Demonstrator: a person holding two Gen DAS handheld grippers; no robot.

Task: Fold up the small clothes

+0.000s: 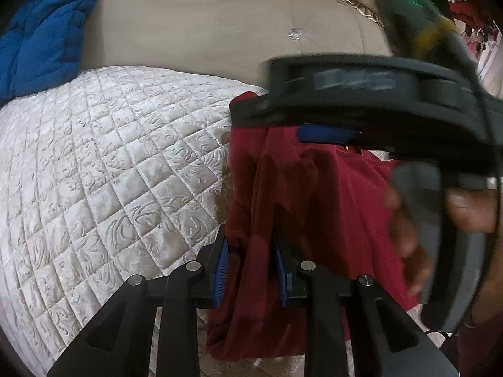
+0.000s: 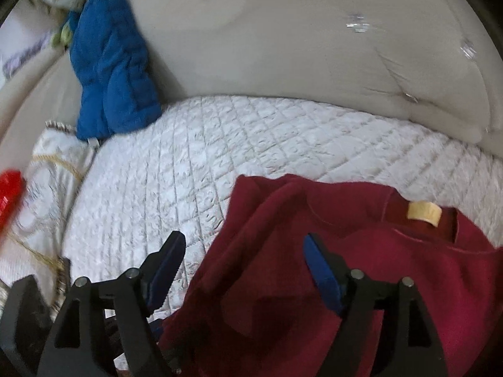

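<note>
Well, left gripper [image 1: 251,270] fingers pinch the red shirt's [image 2: 361,282] edge; right gripper [image 2: 245,270] spread, gripping nothing; shirt rumpled on the quilted bed [image 2: 188,172], folding barely begun.

- Garment [image 2: 361,267] lies on quilted bed cover [image 2: 220,157], toward its right side.
- Padded headboard [image 2: 267,47] behind cover.
- Bundled blanket [image 2: 110,72] at far left, against headboard.
</note>
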